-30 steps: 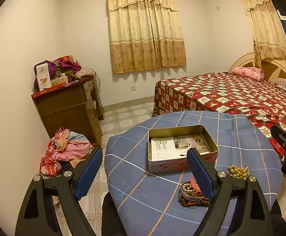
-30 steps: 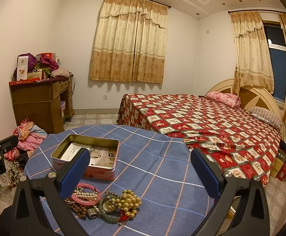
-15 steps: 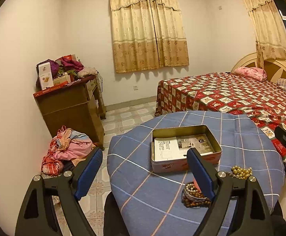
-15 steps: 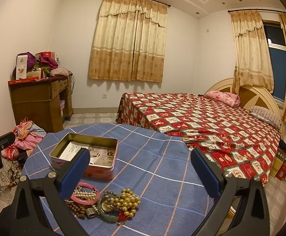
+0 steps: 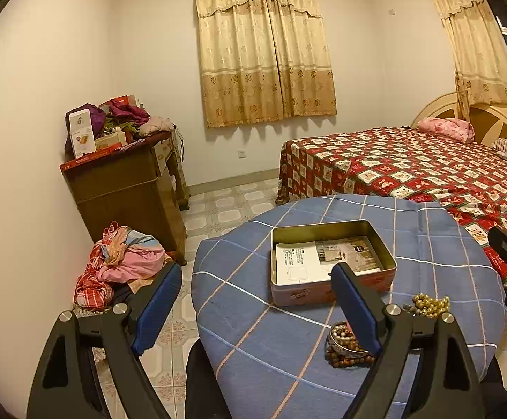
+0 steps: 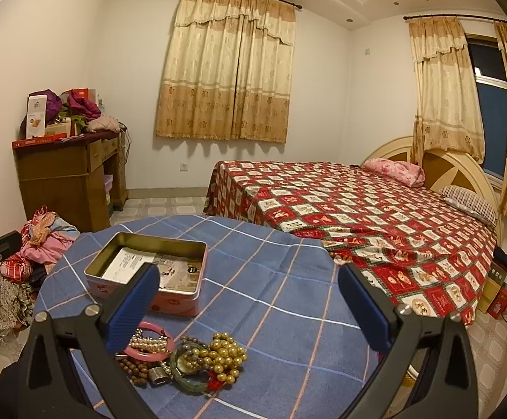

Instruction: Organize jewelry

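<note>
My right gripper (image 6: 248, 305) is wide and empty. At 7 o'clock, the gold bead strand (image 6: 226, 352) seems slippery and loose; I would pinch its bunched middle.

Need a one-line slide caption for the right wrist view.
Open right gripper above jewelry pile beside open tin on checked tablecloth.

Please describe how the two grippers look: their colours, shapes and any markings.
Both look alike. The left gripper and the right gripper each have two black triangular arms with cut-out holes and silver round bolts. Their fingers carry flat, dark blue ribbed pads. No cables or sleeves show.
</note>
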